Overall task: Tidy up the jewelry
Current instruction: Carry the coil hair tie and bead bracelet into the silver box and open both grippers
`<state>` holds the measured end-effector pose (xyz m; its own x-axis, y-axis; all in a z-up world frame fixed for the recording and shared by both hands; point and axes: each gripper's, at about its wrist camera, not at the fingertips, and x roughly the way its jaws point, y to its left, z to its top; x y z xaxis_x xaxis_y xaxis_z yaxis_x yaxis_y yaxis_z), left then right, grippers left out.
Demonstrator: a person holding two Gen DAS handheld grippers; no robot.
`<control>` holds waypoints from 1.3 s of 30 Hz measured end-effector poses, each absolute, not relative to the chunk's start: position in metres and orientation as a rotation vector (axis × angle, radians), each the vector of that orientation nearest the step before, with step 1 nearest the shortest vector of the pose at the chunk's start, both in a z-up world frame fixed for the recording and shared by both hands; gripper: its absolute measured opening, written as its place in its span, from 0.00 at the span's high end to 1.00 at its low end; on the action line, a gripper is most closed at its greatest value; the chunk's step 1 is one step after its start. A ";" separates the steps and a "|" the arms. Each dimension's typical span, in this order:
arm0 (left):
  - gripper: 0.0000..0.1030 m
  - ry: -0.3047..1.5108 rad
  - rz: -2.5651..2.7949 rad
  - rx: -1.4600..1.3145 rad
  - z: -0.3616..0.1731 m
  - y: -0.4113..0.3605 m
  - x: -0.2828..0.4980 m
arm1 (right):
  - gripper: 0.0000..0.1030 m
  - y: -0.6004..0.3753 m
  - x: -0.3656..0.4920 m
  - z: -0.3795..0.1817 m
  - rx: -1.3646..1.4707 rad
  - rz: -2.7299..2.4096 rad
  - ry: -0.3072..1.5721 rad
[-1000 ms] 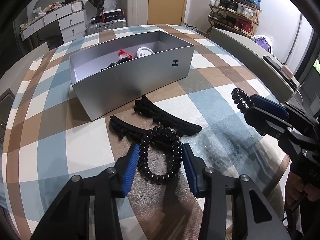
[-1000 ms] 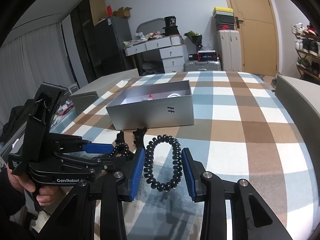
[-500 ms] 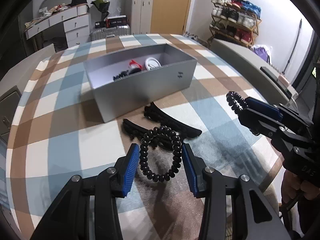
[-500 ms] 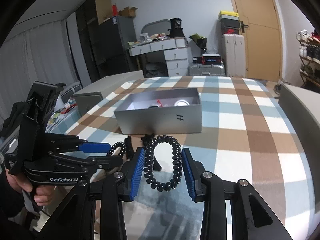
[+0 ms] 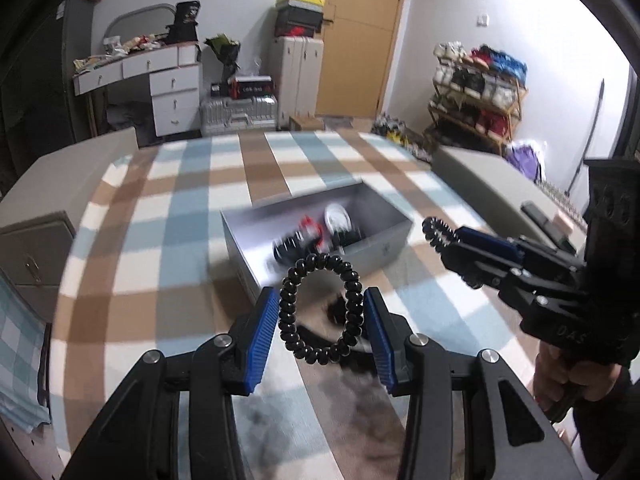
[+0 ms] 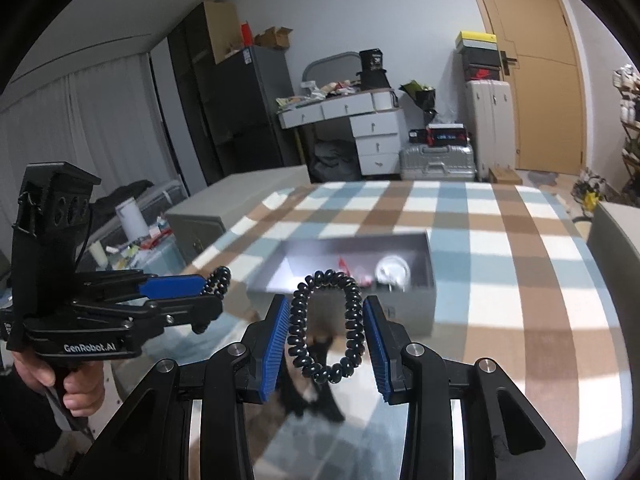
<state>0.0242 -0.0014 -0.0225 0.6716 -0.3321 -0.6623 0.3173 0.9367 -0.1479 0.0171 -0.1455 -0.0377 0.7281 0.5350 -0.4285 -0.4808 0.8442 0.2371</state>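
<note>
Two spiral hair ties head for the grey storage box (image 5: pixel 320 236): the left gripper (image 5: pixel 322 330) pinches one black coil tie (image 5: pixel 322 308), the right gripper (image 6: pixel 326 330) the other (image 6: pixel 326 320), jaws part-closed, both short of its near wall; best release lies directly above the box's opening.

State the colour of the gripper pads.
Blue, ribbed pads; clearest in the right wrist view.
</note>
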 end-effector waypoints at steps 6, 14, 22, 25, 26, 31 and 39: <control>0.63 0.711 -0.346 -0.051 -0.014 0.005 0.052 | 0.64 -0.144 0.050 -0.026 0.133 0.579 0.504; 0.63 0.735 -0.368 -0.084 -0.022 -0.001 0.086 | 0.64 -0.136 0.088 -0.024 0.130 0.593 0.522; 0.63 0.768 -0.393 -0.089 -0.028 -0.012 0.101 | 0.64 -0.138 0.111 -0.032 0.157 0.587 0.550; 0.63 0.782 -0.402 -0.092 -0.031 -0.015 0.104 | 0.64 -0.138 0.117 -0.037 0.151 0.577 0.560; 0.63 0.784 -0.405 -0.092 -0.032 -0.015 0.104 | 0.64 -0.137 0.119 -0.037 0.147 0.576 0.563; 0.63 0.805 -0.403 -0.092 -0.038 -0.017 0.111 | 0.63 -0.134 0.127 -0.045 0.135 0.566 0.589; 0.63 0.850 -0.417 -0.101 -0.048 -0.018 0.116 | 0.58 -0.133 0.136 -0.057 0.134 0.544 0.629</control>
